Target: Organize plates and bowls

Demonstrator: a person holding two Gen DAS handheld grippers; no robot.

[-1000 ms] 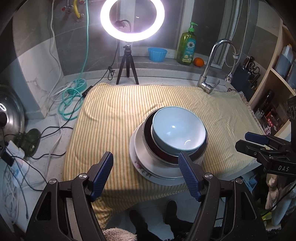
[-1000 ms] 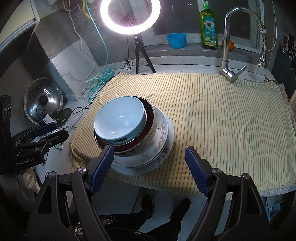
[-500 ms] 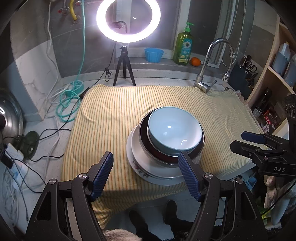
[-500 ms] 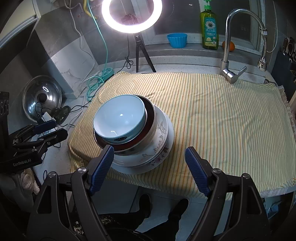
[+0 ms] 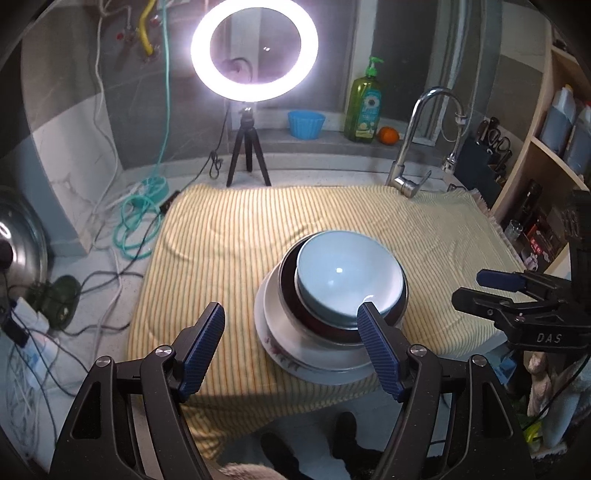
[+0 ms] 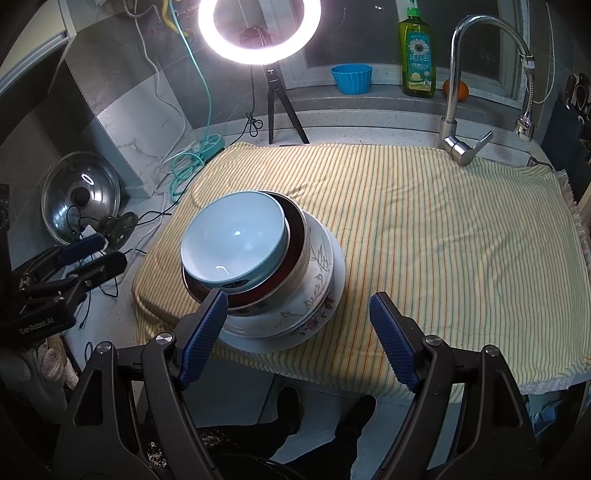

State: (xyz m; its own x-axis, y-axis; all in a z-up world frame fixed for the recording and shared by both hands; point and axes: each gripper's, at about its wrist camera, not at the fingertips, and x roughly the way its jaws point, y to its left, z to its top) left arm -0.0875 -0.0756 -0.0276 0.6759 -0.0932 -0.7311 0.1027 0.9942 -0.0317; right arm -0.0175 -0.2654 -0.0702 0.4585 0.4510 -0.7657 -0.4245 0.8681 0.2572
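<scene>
A light blue bowl sits inside a dark red metal-rimmed bowl, on a white floral bowl and white plate, stacked on the striped cloth near its front edge. The stack also shows in the right wrist view: blue bowl, red bowl, floral bowl. My left gripper is open and empty, in front of the stack. My right gripper is open and empty, in front of the stack's right side. Each gripper shows at the edge of the other's view.
The yellow striped cloth covers the counter. A faucet, ring light on a tripod, blue cup, soap bottle and orange stand at the back. Cables and a pot lid lie left. Shelves stand right.
Both grippers have drawn back and up a little from the stack, so it looks slightly smaller and farther. The stack has not moved. Both grippers stay open.
</scene>
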